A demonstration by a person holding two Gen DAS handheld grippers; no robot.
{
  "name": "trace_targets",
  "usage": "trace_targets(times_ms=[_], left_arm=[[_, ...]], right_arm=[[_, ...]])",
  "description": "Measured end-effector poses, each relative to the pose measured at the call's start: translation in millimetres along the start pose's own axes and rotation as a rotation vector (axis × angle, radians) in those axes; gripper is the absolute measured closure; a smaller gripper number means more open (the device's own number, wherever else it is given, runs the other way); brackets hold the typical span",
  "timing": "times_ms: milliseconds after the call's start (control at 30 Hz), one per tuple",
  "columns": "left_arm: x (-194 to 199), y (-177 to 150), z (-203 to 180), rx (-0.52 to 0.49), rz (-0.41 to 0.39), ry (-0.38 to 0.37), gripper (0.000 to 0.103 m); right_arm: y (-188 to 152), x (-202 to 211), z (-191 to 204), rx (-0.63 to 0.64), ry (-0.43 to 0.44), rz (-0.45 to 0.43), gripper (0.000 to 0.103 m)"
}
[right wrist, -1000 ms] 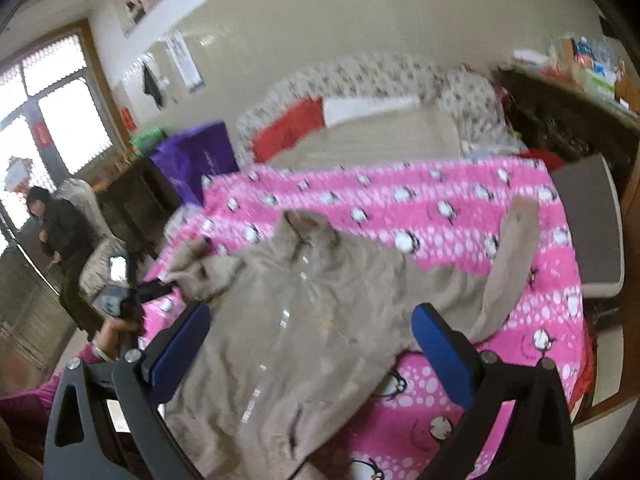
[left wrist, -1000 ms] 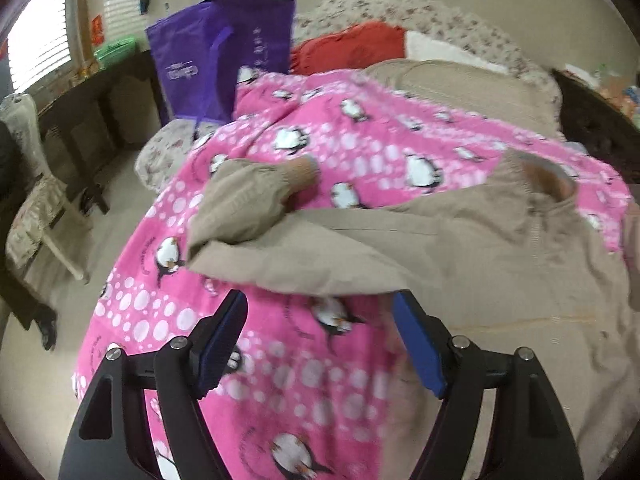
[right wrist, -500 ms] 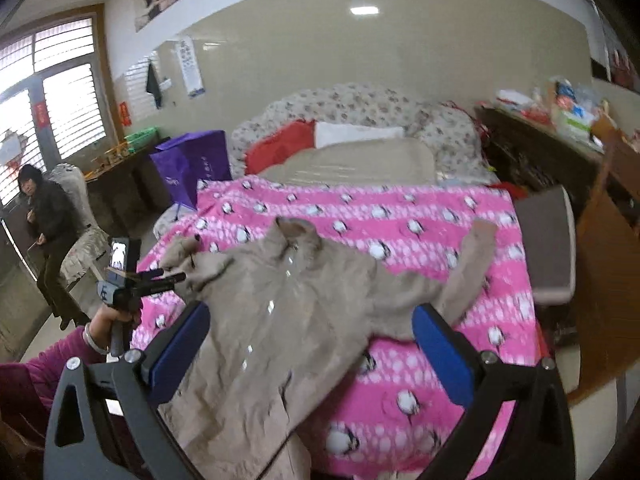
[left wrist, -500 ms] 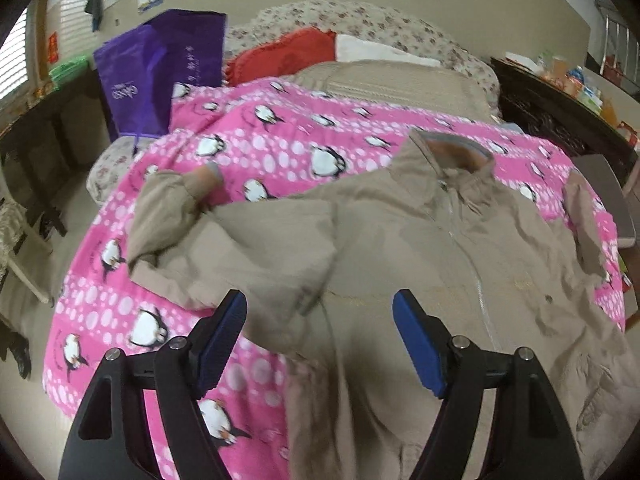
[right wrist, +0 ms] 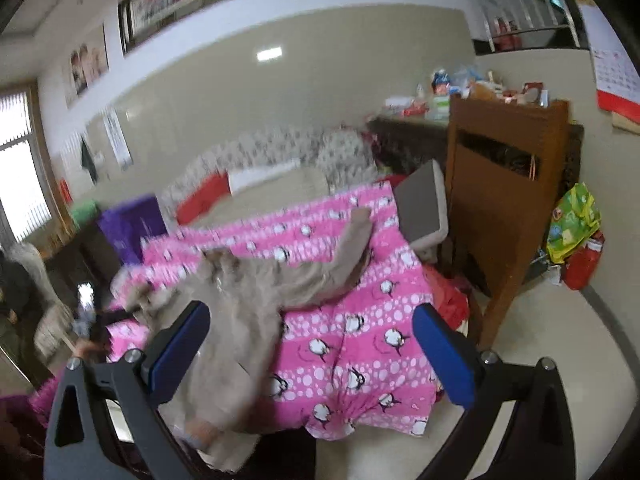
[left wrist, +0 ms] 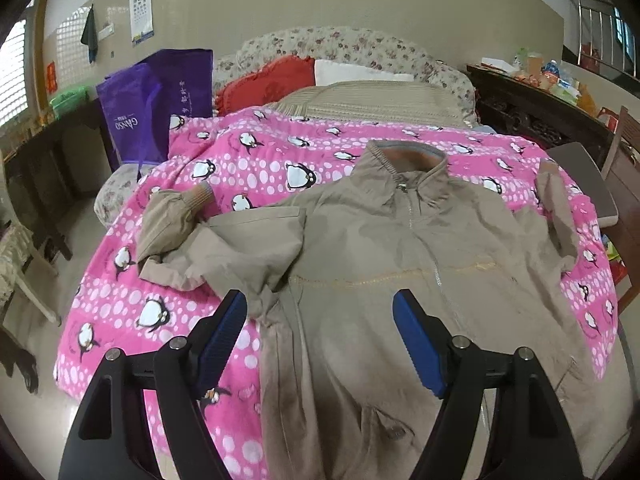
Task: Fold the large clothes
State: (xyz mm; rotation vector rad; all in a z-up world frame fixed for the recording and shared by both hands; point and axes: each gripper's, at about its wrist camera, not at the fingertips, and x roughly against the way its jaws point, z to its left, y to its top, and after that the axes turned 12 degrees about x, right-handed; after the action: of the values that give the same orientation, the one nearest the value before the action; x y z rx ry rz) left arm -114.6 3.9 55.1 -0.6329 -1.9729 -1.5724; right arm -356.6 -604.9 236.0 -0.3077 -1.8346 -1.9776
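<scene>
A large tan zip jacket (left wrist: 400, 264) lies front up on a pink penguin blanket (left wrist: 248, 168), collar away from me. Its left sleeve (left wrist: 176, 216) is bunched and folded inward; its right sleeve (left wrist: 556, 208) points toward the far right edge. My left gripper (left wrist: 320, 316) is open and empty, held above the jacket's lower left chest. My right gripper (right wrist: 312, 340) is open and empty, pulled back off the bed's right side; in its blurred view the jacket (right wrist: 248, 304) hangs over the near edge of the blanket (right wrist: 352, 320).
A purple bag (left wrist: 152, 100) stands at the bed's far left. Pillows and a floral headboard (left wrist: 344, 52) lie behind. A wooden chair back (right wrist: 504, 184) and a grey cushion (right wrist: 424, 204) stand right of the bed. A dark cluttered sideboard (left wrist: 532, 108) runs along the right.
My left gripper has swung right from the bunched sleeve to over the jacket's body. My right gripper has drawn back and turned right, away from the bed. Both stayed open.
</scene>
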Motion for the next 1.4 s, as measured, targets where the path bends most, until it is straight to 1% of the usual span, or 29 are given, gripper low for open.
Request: trace_targets(times_ms=[67, 100, 133, 200, 267, 300, 367, 500, 567, 667, 733, 767, 867, 967, 1033, 1133, 1200, 1233, 1267, 1300, 1333, 1367, 1400], left_arm=[[6.8, -3.2, 1.5, 0.000, 0.004, -0.005, 0.037], [8.5, -4.2, 2.3, -0.001, 0.004, -0.003, 0.037], [10.1, -5.1, 4.3, -0.005, 0.002, 0.004, 0.037], [10.7, -3.9, 11.8, -0.006, -0.008, 0.029, 0.037], [7.0, 0.1, 25.4, 0.009, -0.014, 0.059, 0.037], [3.4, 3.0, 33.6, 0.023, -0.012, 0.075, 0.037], [-6.7, 10.3, 51.1, 0.056, -0.007, 0.106, 0.037], [-28.6, 26.0, 77.9, 0.110, 0.000, 0.148, 0.037], [-40.0, 35.4, 89.9, 0.123, 0.006, 0.172, 0.037], [-52.9, 48.9, 110.4, 0.150, 0.002, 0.208, 0.037], [-63.1, 60.4, 128.1, 0.186, 0.001, 0.231, 0.037], [-70.0, 67.3, 137.3, 0.207, 0.001, 0.240, 0.037], [-92.6, 85.6, 152.8, 0.225, -0.009, 0.262, 0.037], [-129.7, 98.3, 158.5, 0.200, 0.023, 0.297, 0.037], [-158.4, 103.1, 164.3, 0.183, 0.060, 0.340, 0.037], [-196.2, 110.8, 177.0, 0.163, 0.082, 0.399, 0.037], [-213.2, 112.0, 182.9, 0.159, 0.105, 0.407, 0.037], [-221.5, 111.8, 185.2, 0.157, 0.117, 0.400, 0.040], [-227.9, 111.6, 186.2, 0.150, 0.123, 0.393, 0.050], [-231.7, 111.0, 185.9, 0.140, 0.124, 0.387, 0.067], [-234.6, 111.2, 185.2, 0.132, 0.127, 0.379, 0.075], [-235.7, 112.7, 184.9, 0.135, 0.131, 0.366, 0.091], [-234.4, 114.8, 184.9, 0.146, 0.132, 0.346, 0.103]], right_arm=[[3.4, 15.4, -11.2, -0.065, 0.000, -0.056, 0.000], [6.8, 13.3, -11.9, -0.085, 0.006, -0.060, 0.000], [10.1, 5.1, -12.4, -0.091, 0.025, -0.051, 0.000], [16.7, -22.2, -0.5, -0.053, 0.048, -0.030, 0.000], [23.4, -62.6, 26.9, 0.026, 0.064, 0.008, 0.000], [27.1, -88.6, 44.8, 0.069, 0.096, 0.041, 0.000], [34.0, -142.3, 81.8, 0.135, 0.187, 0.095, 0.000], [42.1, -251.3, 160.4, 0.216, 0.280, 0.173, 0.000], [40.7, -299.9, 198.1, 0.261, 0.285, 0.202, 0.000], [30.6, -364.9, 253.9, 0.380, 0.245, 0.219, 0.000], [23.7, -401.1, 283.4, 0.426, 0.238, 0.224, 0.001], [20.9, -412.6, 293.0, 0.428, 0.245, 0.225, 0.002], [8.4, -451.5, 313.2, 0.384, 0.280, 0.263, 0.003], [-3.0, -479.6, 320.0, 0.344, 0.314, 0.313, 0.003], [-8.9, -493.3, 318.5, 0.337, 0.315, 0.336, 0.003], [-13.3, -507.6, 310.7, 0.335, 0.310, 0.358, 0.003], [-13.9, -514.3, 302.7, 0.325, 0.303, 0.373, 0.003], [-15.1, -518.7, 298.7, 0.316, 0.301, 0.382, 0.003], [-15.3, -519.6, 294.0, 0.308, 0.300, 0.388, 0.003], [-16.1, -522.3, 290.2, 0.299, 0.299, 0.394, 0.003], [-17.3, -525.6, 286.8, 0.288, 0.296, 0.398, 0.003], [-17.9, -527.7, 283.5, 0.277, 0.292, 0.400, 0.003], [-18.5, -529.6, 280.5, 0.268, 0.288, 0.402, 0.003]])
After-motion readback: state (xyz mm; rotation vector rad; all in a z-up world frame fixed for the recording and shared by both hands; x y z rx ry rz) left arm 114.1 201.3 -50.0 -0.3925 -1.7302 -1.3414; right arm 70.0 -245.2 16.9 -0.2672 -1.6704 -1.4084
